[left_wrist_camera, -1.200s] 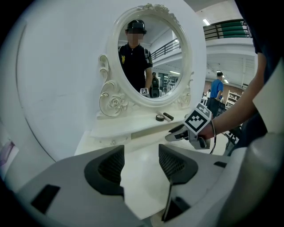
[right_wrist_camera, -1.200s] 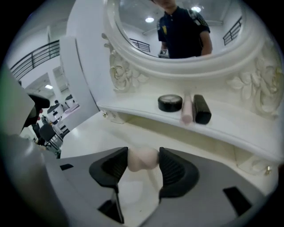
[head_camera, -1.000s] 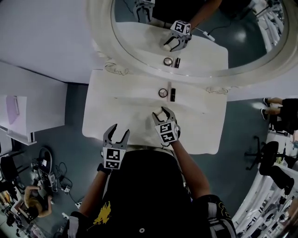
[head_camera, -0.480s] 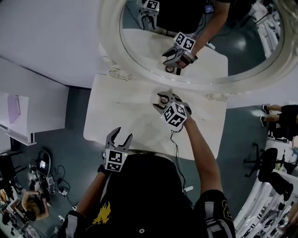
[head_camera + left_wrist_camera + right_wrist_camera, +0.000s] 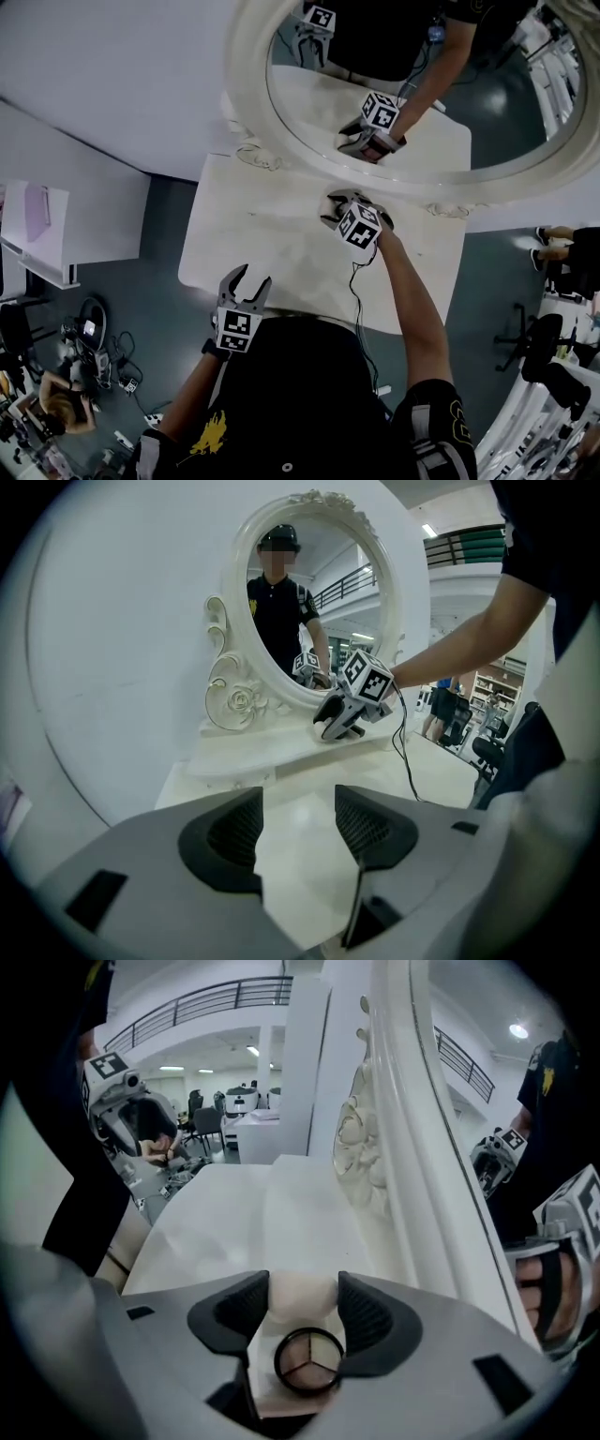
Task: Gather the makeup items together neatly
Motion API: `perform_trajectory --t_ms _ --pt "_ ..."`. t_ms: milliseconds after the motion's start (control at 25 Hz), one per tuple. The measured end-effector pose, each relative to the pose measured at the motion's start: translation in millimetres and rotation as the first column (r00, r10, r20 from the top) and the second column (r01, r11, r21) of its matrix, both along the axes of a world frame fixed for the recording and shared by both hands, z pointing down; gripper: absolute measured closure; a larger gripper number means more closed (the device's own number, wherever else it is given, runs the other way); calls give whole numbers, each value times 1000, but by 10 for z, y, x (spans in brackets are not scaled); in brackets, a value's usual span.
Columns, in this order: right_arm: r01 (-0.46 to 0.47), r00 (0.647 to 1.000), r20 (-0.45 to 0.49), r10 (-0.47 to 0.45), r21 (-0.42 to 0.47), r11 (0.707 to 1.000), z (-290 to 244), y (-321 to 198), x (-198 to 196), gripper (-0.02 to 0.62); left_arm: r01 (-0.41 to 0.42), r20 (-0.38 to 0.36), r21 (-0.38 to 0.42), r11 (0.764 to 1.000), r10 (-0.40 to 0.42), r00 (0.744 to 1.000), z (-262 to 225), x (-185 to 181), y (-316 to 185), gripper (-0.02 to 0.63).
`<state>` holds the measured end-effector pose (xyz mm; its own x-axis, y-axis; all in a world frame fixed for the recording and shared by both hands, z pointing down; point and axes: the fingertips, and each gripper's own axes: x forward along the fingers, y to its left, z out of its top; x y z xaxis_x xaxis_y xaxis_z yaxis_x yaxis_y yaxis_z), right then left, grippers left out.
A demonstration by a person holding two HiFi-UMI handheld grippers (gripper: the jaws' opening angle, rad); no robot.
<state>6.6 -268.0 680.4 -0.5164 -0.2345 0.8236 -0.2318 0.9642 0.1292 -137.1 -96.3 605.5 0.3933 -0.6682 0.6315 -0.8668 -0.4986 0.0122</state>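
A round black compact [image 5: 307, 1360] with a three-part pan lies on the white vanity table [image 5: 262, 234], close to the mirror frame [image 5: 394, 1147]. My right gripper [image 5: 330, 203] reaches to the back ledge and straddles the compact. In the right gripper view the right gripper [image 5: 303, 1296] stands open, the compact deep between its jaws, the pads not pressing on it. In the head view the gripper hides the compact and whatever lies beside it. My left gripper [image 5: 246, 277] hangs at the table's front edge. In its own view the left gripper [image 5: 298, 810] is open with only bare tabletop between its jaws.
A big oval mirror [image 5: 412, 84] in a carved white frame stands along the table's back edge, with a scroll ornament [image 5: 234, 700] at its left foot. Grey floor surrounds the table. A white cabinet [image 5: 37, 225] stands to the left, an office chair [image 5: 539, 337] to the right.
My right gripper has moved from the middle of the table up to the mirror ledge and now covers the compact and the black tube beside it. The left gripper has barely moved.
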Motion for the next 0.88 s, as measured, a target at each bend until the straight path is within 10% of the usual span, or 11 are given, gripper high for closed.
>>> perform_trajectory --t_ms 280,640,880 --pt "-12 999 -46 11 -13 1000 67 -18 53 218 -16 -3 19 1000 16 1000 -68 57 -60 360" --pt "-191 975 135 176 105 976 -437 136 171 238 -60 -40 85 995 63 997 -296 270 -302 360" --pt "-507 804 437 403 149 849 -1221 522 467 312 -54 -75 179 982 68 995 -564 341 -550 373"
